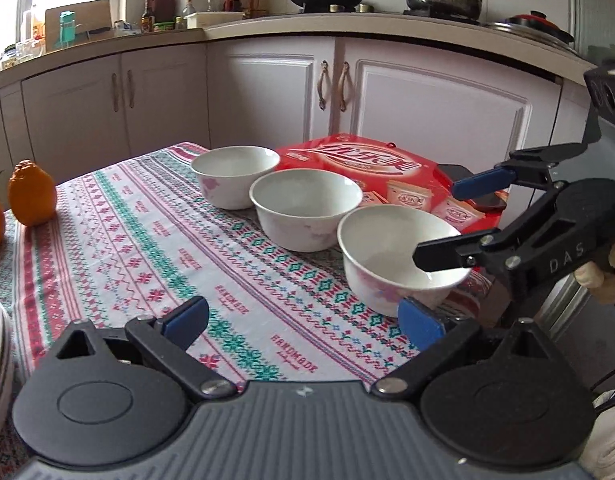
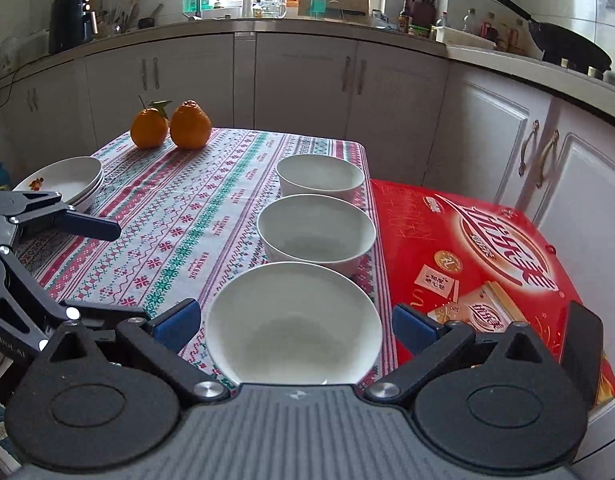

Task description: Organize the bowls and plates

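The left wrist view looked low across the table (image 1: pixel 107 216) toward the stove-side cabinets, bowls (image 1: pixel 305 214) to its right. The right wrist view sat close over the nearest bowl, facing the window. Both shared the bowls (image 2: pixel 316 230), cloth and red box (image 2: pixel 487 248).

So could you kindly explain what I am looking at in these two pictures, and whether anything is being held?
A person holds a two-finger tool in each hand, each carrying a forward-looking fisheye camera. The left view shows the left tool open over the patterned tablecloth, with the right tool reaching in from the side. The right view shows the right tool's blue pads spread either side of the nearest bowl, not closed. Two more bowls stand behind it, beside a red box. Stacked plates and two oranges sit further left. Nothing is held.
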Demonstrator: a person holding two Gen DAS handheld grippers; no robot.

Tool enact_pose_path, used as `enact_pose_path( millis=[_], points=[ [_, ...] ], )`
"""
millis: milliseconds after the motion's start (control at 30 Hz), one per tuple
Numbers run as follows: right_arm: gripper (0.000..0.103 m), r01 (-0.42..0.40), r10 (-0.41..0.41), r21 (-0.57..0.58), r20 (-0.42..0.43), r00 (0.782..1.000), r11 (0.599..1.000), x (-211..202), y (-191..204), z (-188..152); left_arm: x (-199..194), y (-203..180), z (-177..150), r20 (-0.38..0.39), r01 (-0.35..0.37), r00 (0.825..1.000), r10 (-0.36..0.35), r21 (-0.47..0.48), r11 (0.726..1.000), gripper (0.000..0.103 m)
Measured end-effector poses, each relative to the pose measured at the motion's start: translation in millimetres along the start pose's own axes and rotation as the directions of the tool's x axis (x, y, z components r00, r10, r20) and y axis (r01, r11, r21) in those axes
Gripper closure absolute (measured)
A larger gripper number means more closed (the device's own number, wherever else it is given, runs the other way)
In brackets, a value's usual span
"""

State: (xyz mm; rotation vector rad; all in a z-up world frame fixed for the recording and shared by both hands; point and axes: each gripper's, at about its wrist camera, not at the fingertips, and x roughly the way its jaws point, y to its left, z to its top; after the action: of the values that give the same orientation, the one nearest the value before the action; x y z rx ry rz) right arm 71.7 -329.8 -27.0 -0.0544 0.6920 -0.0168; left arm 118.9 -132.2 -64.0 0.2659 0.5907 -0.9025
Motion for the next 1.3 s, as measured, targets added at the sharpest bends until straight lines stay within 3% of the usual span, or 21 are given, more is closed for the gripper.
enact_pose_path(
  millis=[333,800,933,1300],
  points=[
    [0.004,-0.113,0.117,0.105,-0.038,0.992,0.988,20,-28,-6,34,-43,1,-0.006,0.042,0.999,-0.042,0.135,0.99,0.003],
    [0.031,-0.182,0.203,0.224,-0.079,0.976,0.958,40,-52,-6,48,-56,4,0.015,0.084,0.996,-0.087,0.147,0.986,0.012],
    [0.032,-0.187,0.209,0.215,-0.083,0.974,0.959,41,-51,-5,50,-57,5,0.013,0.107,0.994,-0.111,0.153,0.982,0.017],
    [0.032,-0.196,0.221,0.225,-0.092,0.971,0.954,41,-51,-3,50,-56,5,0.009,0.113,0.993,-0.116,0.145,0.983,0.017]
  ],
)
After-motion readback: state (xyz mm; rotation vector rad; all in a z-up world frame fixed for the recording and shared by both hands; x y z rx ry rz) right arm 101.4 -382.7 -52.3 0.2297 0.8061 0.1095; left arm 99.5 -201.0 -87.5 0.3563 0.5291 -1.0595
